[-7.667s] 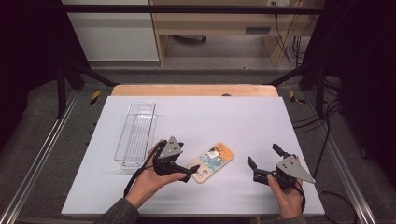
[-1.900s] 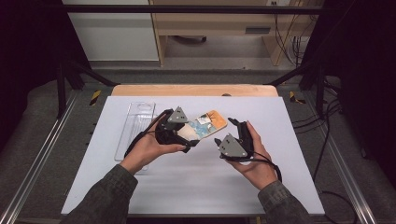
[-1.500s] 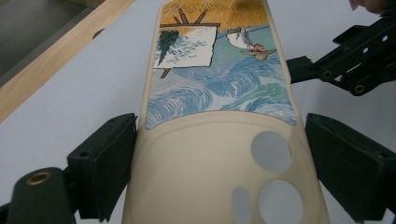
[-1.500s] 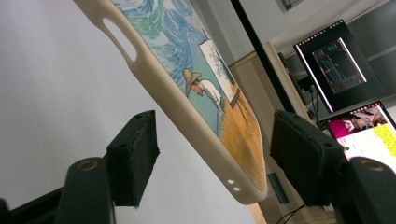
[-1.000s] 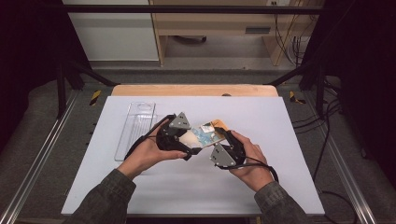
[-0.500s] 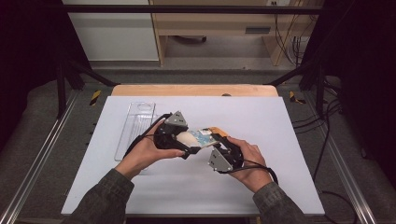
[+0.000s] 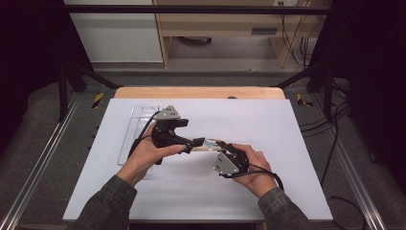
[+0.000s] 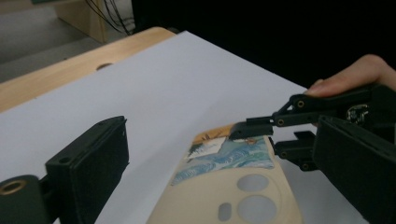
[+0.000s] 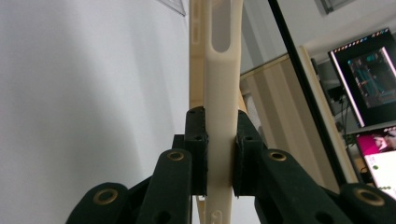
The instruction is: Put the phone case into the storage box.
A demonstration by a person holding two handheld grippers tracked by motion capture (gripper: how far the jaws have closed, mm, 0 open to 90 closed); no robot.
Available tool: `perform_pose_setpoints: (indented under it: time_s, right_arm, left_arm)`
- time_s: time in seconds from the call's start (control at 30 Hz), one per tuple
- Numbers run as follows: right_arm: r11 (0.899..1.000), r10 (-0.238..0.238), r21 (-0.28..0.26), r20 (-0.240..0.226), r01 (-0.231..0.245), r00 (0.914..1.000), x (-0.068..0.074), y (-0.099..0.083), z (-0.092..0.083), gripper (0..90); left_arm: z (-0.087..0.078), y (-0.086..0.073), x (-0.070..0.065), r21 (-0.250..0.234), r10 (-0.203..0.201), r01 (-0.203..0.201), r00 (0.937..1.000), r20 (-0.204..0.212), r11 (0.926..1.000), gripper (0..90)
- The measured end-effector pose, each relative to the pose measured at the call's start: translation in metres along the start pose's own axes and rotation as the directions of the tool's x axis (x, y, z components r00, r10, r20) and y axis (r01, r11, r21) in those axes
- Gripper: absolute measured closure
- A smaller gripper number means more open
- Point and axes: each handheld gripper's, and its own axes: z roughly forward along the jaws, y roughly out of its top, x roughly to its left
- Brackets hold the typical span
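Observation:
A cream phone case (image 7: 207,143) with a blue wave print hangs above the white table (image 7: 287,120), bridging both grippers. My right gripper (image 7: 221,145) has just been closing and is now shut on the case's end. In the right gripper view its pads (image 9: 198,154) squeeze the thin edge of the case (image 9: 218,84). In the left gripper view the camera-cutout end of the case (image 8: 233,191) lies between the wide jaws of my left gripper (image 8: 219,163). White table shows on both sides of the case, and any contact is hidden. The right gripper (image 8: 261,138) bites the far end.
A clear plastic tray (image 7: 135,115) lies on the table just left of my left hand. A wooden edge (image 7: 191,92) runs along the back of the white sheet. Metal rails flank the table, and cables trail on the floor at the right.
The right gripper's jaws have closed onto the far end of the case. The case has tipped flatter, so less of its printed face shows. Both hands stay nearly in place.

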Motion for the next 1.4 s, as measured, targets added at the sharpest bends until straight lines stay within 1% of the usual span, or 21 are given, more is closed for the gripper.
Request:
perform_pose_setpoints:
  time_s: [0.2, 0.4, 0.43, 0.47, 0.5, 0.53, 0.57, 0.6, 0.67, 0.7, 0.77, 0.87, 0.97, 1.03, 1.07, 1.1, 1.13, 1.27, 1.33, 1.37, 1.4]
  right_arm:
    - [0.996, 0.09, 0.008, -0.005, -0.09, 0.9959, -0.005, -0.004, 0.003, 79.6]
    - [0.976, 0.219, 0.009, -0.009, -0.219, 0.9757, -0.015, -0.009, 0.008, 79.6]
    - [0.976, 0.219, 0.009, -0.009, -0.219, 0.9757, -0.015, -0.009, 0.008, 79.6]
    - [0.966, 0.259, 0.002, -0.012, -0.259, 0.9657, -0.018, -0.01, 0.009, 79.6]
    - [0.966, 0.259, 0.002, -0.012, -0.259, 0.9657, -0.018, -0.01, 0.009, 79.6]
    - [0.955, 0.298, -0.003, -0.01, -0.298, 0.9545, -0.02, -0.011, 0.01, 79.6]
    - [0.949, 0.315, -0.008, -0.012, -0.315, 0.9489, -0.021, -0.012, 0.01, 79.6]
    - [0.944, 0.33, -0.012, -0.013, -0.331, 0.9437, -0.022, -0.013, 0.011, 79.6]
    - [0.938, 0.346, -0.013, -0.016, -0.346, 0.9383, -0.023, -0.013, 0.011, 79.6]
    - [0.928, 0.372, -0.021, -0.019, -0.372, 0.9281, -0.024, -0.013, 0.011, 79.6]
    - [0.918, 0.396, -0.029, -0.019, -0.397, 0.918, -0.025, -0.012, 0.012, 79.6]
    - [0.912, 0.408, -0.036, -0.016, -0.409, 0.9127, -0.026, -0.012, 0.012, 79.6]
    - [0.9, 0.433, -0.04, -0.018, -0.433, 0.9013, -0.026, -0.012, 0.013, 79.6]
    - [0.886, 0.461, -0.046, -0.026, -0.462, 0.887, -0.026, -0.011, 0.014, 79.6]
    - [0.886, 0.461, -0.046, -0.026, -0.462, 0.887, -0.026, -0.011, 0.014, 79.6]
    - [0.872, 0.486, -0.054, -0.035, -0.487, 0.8732, -0.026, -0.01, 0.015, 79.6]
    - [0.867, 0.494, -0.058, -0.039, -0.495, 0.8687, -0.026, -0.009, 0.015, 79.6]
    - [0.831, 0.547, -0.076, -0.068, -0.551, 0.8345, -0.025, -0.007, 0.017, 79.6]
    - [0.819, 0.562, -0.083, -0.079, -0.568, 0.8232, -0.024, -0.006, 0.017, 79.6]
    - [0.819, 0.562, -0.083, -0.079, -0.568, 0.8232, -0.024, -0.006, 0.017, 79.6]
    - [0.809, 0.575, -0.089, -0.087, -0.582, 0.8132, -0.023, -0.005, 0.018, 79.6]
  left_arm:
    - [-0.006, 0.0, 0.004, -0.06, -0.03, 0.027, 0.9981, -0.054, 0.9978, 1.7]
    - [-0.012, -0.003, 0.004, -0.129, -0.023, 0.012, 0.9962, -0.084, 0.9915, 1.7]
    - [-0.013, -0.003, 0.004, -0.137, -0.018, 0.005, 0.9956, -0.092, 0.9905, 1.7]
    - [-0.013, -0.004, 0.003, -0.151, -0.019, 0.005, 0.9959, -0.089, 0.9885, 1.7]
    - [-0.013, -0.004, 0.003, -0.151, -0.019, 0.005, 0.9959, -0.089, 0.9885, 1.6]
    - [-0.012, -0.005, 0.002, -0.143, -0.009, -0.004, 0.9957, -0.092, 0.9897, 1.6]
    - [-0.011, -0.007, -0.001, -0.14, 0.023, -0.04, 0.9925, -0.12, 0.9893, 1.6]
    - [-0.011, -0.007, -0.001, -0.14, 0.023, -0.04, 0.9925, -0.12, 0.9893, 1.6]
    - [-0.009, -0.009, -0.001, -0.156, -0.002, -0.015, 0.994, -0.109, 0.9877, 1.6]
    - [-0.006, -0.012, 0.001, -0.167, -0.035, 0.018, 0.9943, -0.101, 0.9858, 1.6]
    - [-0.005, -0.013, 0.001, -0.164, -0.039, 0.022, 0.994, -0.102, 0.9863, 1.6]
    - [-0.001, -0.017, 0.003, -0.157, -0.04, 0.022, 0.993, -0.111, 0.9873, 1.6]
    - [0.003, -0.021, 0.003, -0.159, -0.05, 0.032, 0.9928, -0.109, 0.9867, 1.6]
    - [0.006, -0.025, 0.002, -0.156, -0.053, 0.036, 0.9928, -0.108, 0.9872, 1.6]
    - [0.006, -0.025, 0.002, -0.156, -0.053, 0.036, 0.9928, -0.108, 0.9872, 1.7]
    - [0.008, -0.025, 0.001, -0.158, -0.054, 0.036, 0.9923, -0.112, 0.9868, 1.7]
    - [0.009, -0.026, 0.001, -0.16, -0.057, 0.038, 0.9918, -0.114, 0.9864, 1.7]
    - [0.013, -0.027, 0.001, -0.172, -0.069, 0.048, 0.9904, -0.12, 0.984, 1.8]
    - [0.014, -0.027, 0.001, -0.18, -0.08, 0.058, 0.9894, -0.121, 0.9819, 1.8]
    - [0.014, -0.027, 0.002, -0.182, -0.084, 0.062, 0.9894, -0.118, 0.9813, 1.8]
    - [0.015, -0.027, 0.002, -0.185, -0.089, 0.066, 0.9888, -0.12, 0.9806, 1.8]
